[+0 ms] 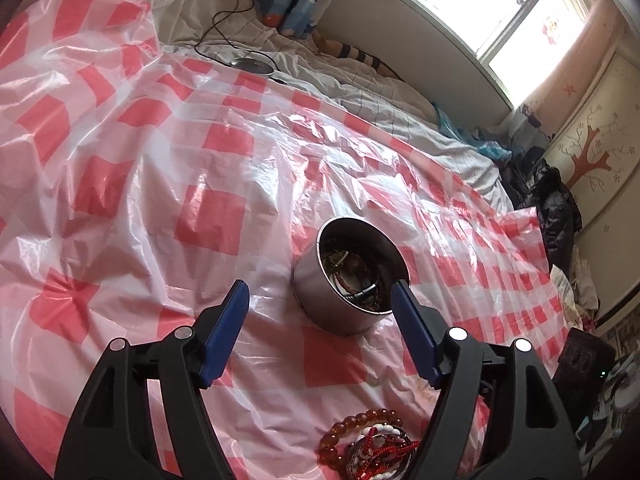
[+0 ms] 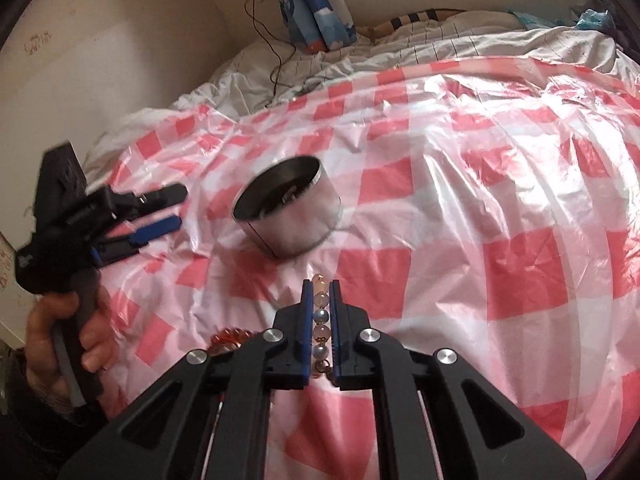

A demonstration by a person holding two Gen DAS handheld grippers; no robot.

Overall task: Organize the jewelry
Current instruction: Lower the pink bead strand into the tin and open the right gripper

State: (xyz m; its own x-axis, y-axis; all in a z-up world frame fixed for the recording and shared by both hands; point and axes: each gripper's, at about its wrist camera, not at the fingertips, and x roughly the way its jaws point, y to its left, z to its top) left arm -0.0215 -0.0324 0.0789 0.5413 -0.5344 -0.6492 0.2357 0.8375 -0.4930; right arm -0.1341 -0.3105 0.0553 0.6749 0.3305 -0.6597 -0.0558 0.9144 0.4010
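Checked sheet (image 2: 440, 200): right hand-held gripper (image 2: 321, 286) pinches bead bracelet (image 2: 322, 312) (left (image 1: 320, 296) gapes).

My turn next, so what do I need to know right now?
Right gripper: shut on a bracelet of pale pink and grey beads, held above the red-and-white checked plastic sheet.
Left gripper: open and empty, just short of the round shiny metal tin.
Tin: stands open on the sheet with some jewelry already inside.
Left to do: the held bracelet probably goes in the tin next. An amber bead bracelet and a tangle of red and white bead pieces wait on the sheet.
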